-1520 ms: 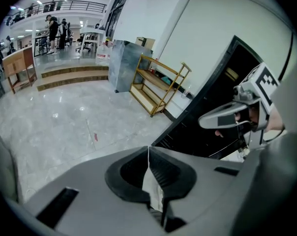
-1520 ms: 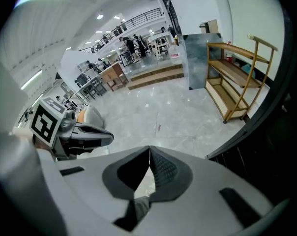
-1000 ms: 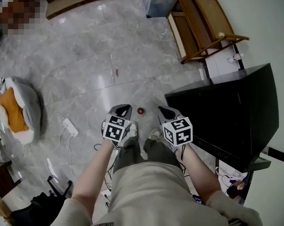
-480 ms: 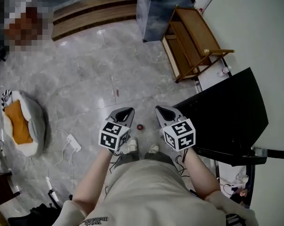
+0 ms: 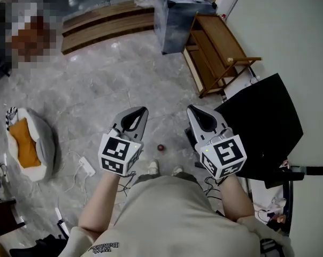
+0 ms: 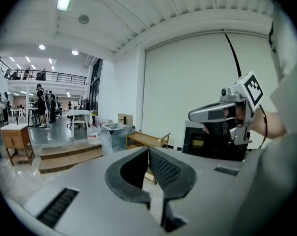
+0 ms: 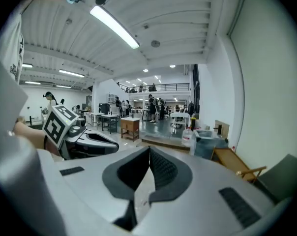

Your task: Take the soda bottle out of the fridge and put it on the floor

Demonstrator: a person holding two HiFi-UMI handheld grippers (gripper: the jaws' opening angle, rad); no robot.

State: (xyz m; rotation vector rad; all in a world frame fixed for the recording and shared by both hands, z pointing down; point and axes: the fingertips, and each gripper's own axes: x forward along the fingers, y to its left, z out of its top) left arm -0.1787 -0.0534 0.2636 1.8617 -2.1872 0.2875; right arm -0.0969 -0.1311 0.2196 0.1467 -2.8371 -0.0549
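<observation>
On the floor (image 5: 97, 84), 9 o'clock of fridge (image 5: 268, 116), likely the soda bottle (image 5: 160, 148), set down; left gripper (image 5: 141, 111), right gripper (image 5: 191, 109) closed, empty; next, withdraw.

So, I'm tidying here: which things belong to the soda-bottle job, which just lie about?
Job: black fridge; red cap, likely the bottle's; left hand-held gripper, right hand-held gripper, both shut.
Lying about: cushion bed; power strip; wooden rack; clear bin.

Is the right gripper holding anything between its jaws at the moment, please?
No, the right gripper has its jaws closed together with nothing between them.
</observation>
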